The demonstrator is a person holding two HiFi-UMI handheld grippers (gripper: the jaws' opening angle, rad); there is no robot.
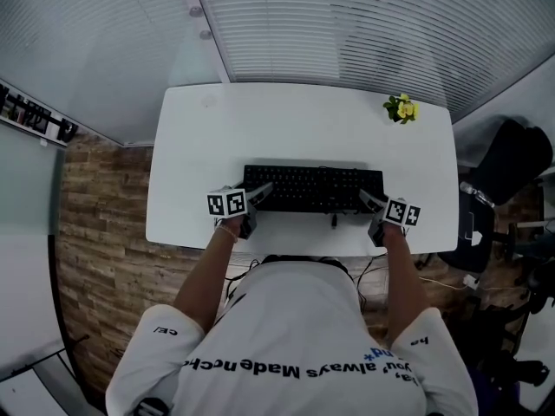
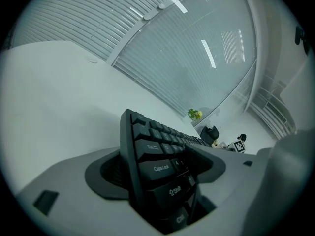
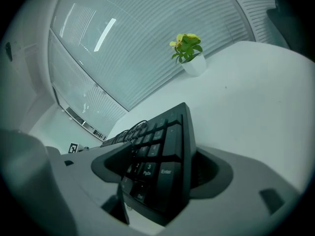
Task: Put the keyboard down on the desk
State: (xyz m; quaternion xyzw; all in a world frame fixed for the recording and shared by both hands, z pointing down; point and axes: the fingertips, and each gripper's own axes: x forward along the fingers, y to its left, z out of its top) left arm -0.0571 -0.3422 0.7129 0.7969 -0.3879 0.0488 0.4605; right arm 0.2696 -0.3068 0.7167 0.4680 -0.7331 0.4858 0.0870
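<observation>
**Left claw (image 1: 255, 204) and right claw (image 1: 372, 212) loose around keyboard (image 1: 314, 187)**

Both stand open at lower centre, straddling its ends; it seems to rest on the bench (image 1: 295, 124). A crooked withdrawal could snag and drag it.

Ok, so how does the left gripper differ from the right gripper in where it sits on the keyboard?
The left gripper straddles the keyboard's Caps Lock and Shift end; the right gripper straddles its Enter and number-pad end. The right gripper is nearer the potted plant, which looks far smaller from the left gripper. Shared: both have jaws apart around the keyboard, not visibly clamping it.
</observation>
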